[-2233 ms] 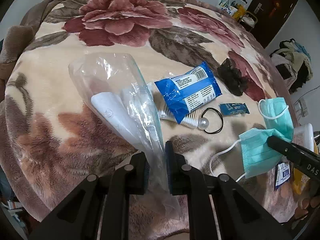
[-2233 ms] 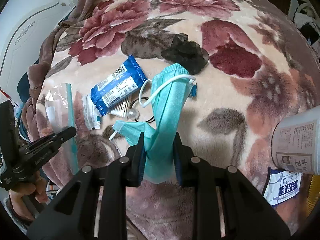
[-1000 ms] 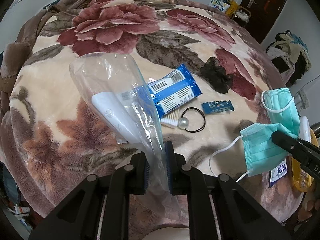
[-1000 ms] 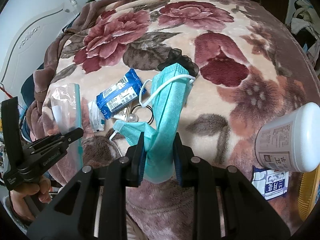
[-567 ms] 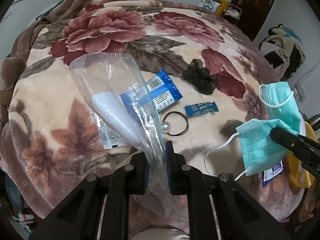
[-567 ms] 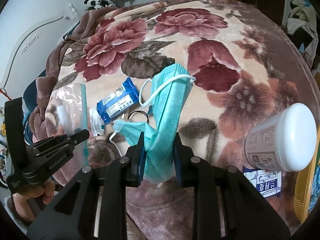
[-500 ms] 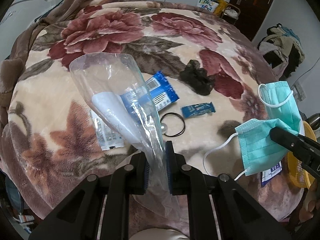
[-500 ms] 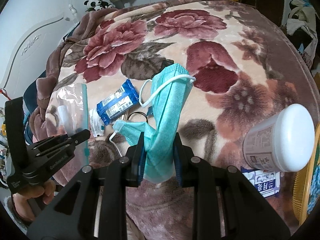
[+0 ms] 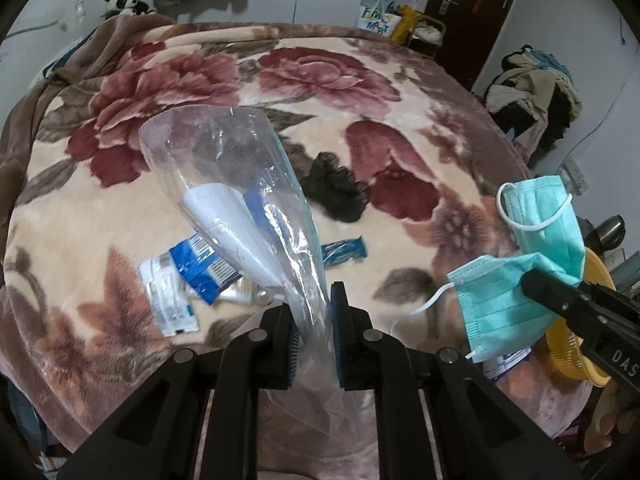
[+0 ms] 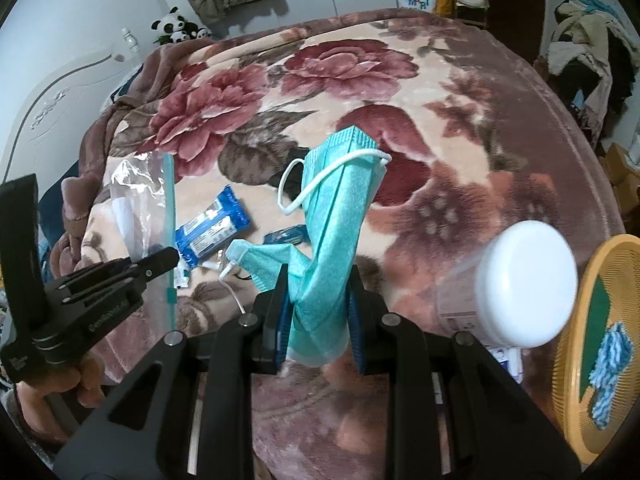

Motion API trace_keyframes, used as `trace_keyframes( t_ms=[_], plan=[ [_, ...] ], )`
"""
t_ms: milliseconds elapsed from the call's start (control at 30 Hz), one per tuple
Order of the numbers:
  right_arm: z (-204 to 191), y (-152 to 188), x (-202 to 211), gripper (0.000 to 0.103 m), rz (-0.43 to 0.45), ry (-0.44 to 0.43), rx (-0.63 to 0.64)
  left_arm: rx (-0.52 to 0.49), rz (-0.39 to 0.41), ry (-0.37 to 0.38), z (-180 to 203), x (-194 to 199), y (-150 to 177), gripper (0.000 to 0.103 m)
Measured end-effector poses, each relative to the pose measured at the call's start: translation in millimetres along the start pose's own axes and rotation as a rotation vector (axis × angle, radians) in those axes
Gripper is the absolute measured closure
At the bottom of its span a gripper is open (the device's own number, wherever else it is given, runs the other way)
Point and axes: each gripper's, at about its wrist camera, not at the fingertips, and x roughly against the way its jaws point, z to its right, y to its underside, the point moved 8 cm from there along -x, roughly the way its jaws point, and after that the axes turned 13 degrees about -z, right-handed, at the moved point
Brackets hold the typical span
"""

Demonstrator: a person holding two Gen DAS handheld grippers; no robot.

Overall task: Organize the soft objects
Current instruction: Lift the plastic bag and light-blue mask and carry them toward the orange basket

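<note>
— Jaws first: what is each one doing?

— Left gripper point(image 9: 313, 334) is clamped on the lower part of a clear plastic bag point(image 9: 236, 184), which stands up and away from the fingers with its mouth at the far end. Right gripper point(image 10: 319, 316) is pinched on teal face masks point(image 10: 332, 232); one rises upright from the fingers with its white ear loop dangling, and another folds off to the left.

— Anything in the bag?

— A white piece shows through the plastic, low in the bag; I cannot tell what it is. In the right wrist view the bag has a teal strip along one edge.

— Where are the two grippers relative to each other?

— Apart, both above a floral blanket point(image 9: 100, 208). The masks hang to the right of the bag and do not touch it.

— What lies on the blanket?

— A blue wipes packet point(image 10: 212, 230), a small blue sachet point(image 9: 344, 251) and a dark scrunchie point(image 9: 334, 188), partly seen through the bag from the left wrist.

— And on the right side?

— A white-lidded jar point(image 10: 516, 300) is just beside a yellow basket point(image 10: 572, 364) holding something blue and something green.
</note>
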Motion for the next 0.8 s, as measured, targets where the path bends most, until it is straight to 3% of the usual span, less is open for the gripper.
trace_keyframes(
  t_ms=[800],
  plan=[
    [90, 9, 62, 0.078, 0.101, 0.071, -0.13, -0.205, 0.039, 0.057, 124, 17, -23, 0.09]
  ],
)
